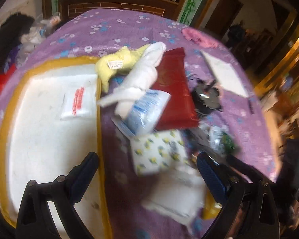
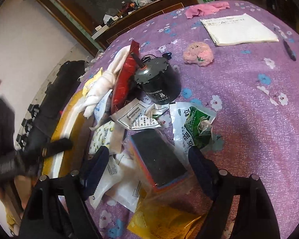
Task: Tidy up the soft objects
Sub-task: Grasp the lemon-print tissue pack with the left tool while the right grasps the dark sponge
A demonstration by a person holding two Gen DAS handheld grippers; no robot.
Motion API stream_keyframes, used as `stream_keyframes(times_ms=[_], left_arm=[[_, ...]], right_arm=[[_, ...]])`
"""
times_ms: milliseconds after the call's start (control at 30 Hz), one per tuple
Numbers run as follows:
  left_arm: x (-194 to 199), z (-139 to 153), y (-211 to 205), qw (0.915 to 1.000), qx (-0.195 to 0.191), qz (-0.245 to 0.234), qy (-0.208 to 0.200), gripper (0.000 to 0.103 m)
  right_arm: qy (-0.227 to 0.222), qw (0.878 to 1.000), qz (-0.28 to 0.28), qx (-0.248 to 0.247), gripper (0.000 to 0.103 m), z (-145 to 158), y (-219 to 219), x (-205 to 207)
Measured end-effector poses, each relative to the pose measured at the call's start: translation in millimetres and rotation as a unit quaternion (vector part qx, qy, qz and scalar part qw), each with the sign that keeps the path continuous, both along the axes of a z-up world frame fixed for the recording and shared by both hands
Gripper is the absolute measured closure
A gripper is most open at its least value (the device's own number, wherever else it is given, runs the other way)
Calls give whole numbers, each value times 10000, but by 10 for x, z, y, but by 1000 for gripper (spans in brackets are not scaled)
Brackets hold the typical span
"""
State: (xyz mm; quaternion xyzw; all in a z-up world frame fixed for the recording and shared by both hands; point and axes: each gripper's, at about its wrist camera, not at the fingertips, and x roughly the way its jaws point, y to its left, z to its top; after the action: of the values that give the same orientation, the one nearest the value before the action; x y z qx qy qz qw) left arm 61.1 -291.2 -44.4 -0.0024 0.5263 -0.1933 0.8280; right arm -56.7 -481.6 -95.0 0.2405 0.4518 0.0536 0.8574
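purple flowered bed cover (image 2: 239, 99) strewn with a black cylindrical motor (image 2: 159, 83), red foil pouch (image 1: 175, 91) and white cloth roll (image 1: 143, 73). yellow-rimmed white tray (image 1: 49, 139) holds one clear packet (image 1: 79, 103). left view blurred. left hand-held gripper (image 1: 147, 167) and right hand-held gripper (image 2: 149, 157) both gape empty, the right above a black-topped sponge block (image 2: 159, 157).

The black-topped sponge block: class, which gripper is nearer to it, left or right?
Right. The right gripper hangs open straddling the sponge block; the left gripper hovers open beside the white tray, further off.
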Motion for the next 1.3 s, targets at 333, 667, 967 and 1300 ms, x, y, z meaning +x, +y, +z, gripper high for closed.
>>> stream_keyframes(times_ms=[333,667,967,1300], left_arm=[[-3,14,-269,9978,369,-429,356,1],[25,-286,-331,9944,729,-664,391,2],[1,-153,-332,9969,582,-513,130,2],[167,-393,-315,9963,843,-158,89,23]], right_arm=[[4,9984,262,-508,46,-62,172,-16],[-50,9991,240,-344,58,-112,105,-44],[-45,9997,241,-30,58,-147,35,-46],[18,9997,174,-153,56,-157,69,-60]])
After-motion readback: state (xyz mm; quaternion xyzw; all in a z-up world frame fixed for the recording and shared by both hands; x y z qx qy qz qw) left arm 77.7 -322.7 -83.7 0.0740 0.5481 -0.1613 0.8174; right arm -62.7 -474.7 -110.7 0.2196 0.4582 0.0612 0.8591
